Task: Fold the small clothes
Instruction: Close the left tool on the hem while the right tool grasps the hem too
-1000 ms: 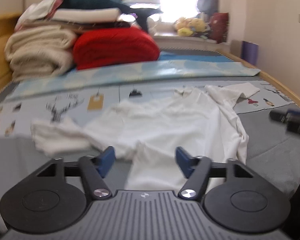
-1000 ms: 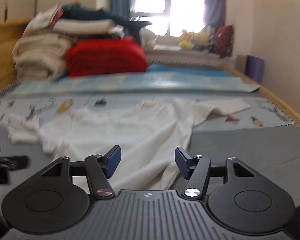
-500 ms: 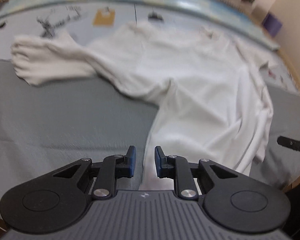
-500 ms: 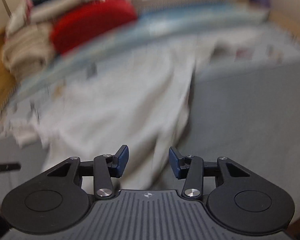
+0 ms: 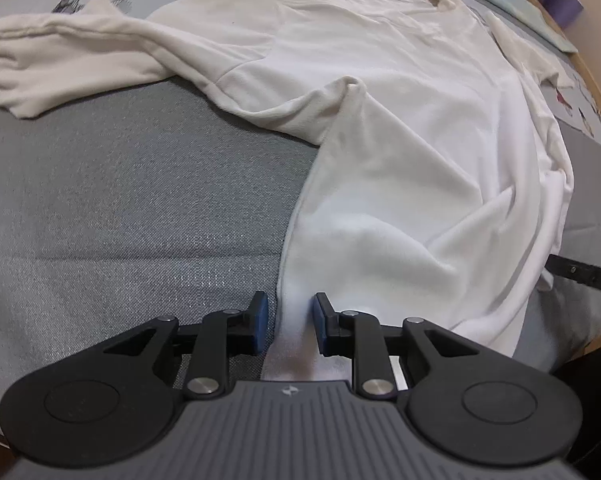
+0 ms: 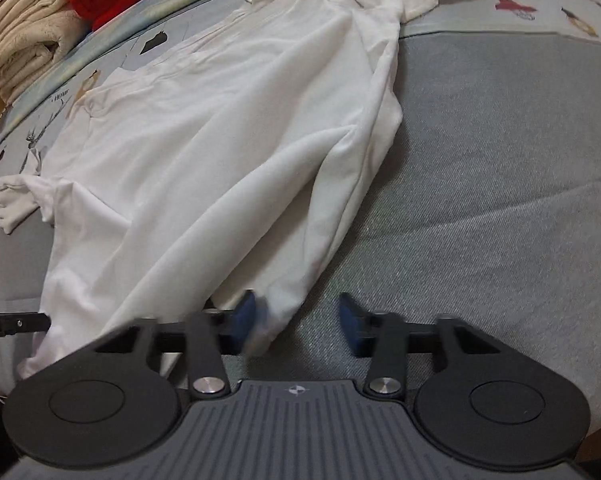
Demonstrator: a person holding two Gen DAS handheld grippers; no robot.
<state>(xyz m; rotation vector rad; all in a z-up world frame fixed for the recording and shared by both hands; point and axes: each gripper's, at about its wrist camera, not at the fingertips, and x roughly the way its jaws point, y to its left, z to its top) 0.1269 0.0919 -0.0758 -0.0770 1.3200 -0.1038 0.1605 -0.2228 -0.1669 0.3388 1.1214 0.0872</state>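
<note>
The white shirt (image 5: 400,128) lay spread and rumpled on the grey mat (image 5: 120,200), its collar toward the far side and its hem at the near edge. One bottom corner sat between the blue pads of the left gripper (image 5: 287,322), whose jaws were opening slightly around the cloth, not visibly pinching it. The other corner rested against the left-hand pad of the right gripper (image 6: 296,316), whose jaws looked well apart though closing, both grippers tilted steeply down at the mat.
</note>
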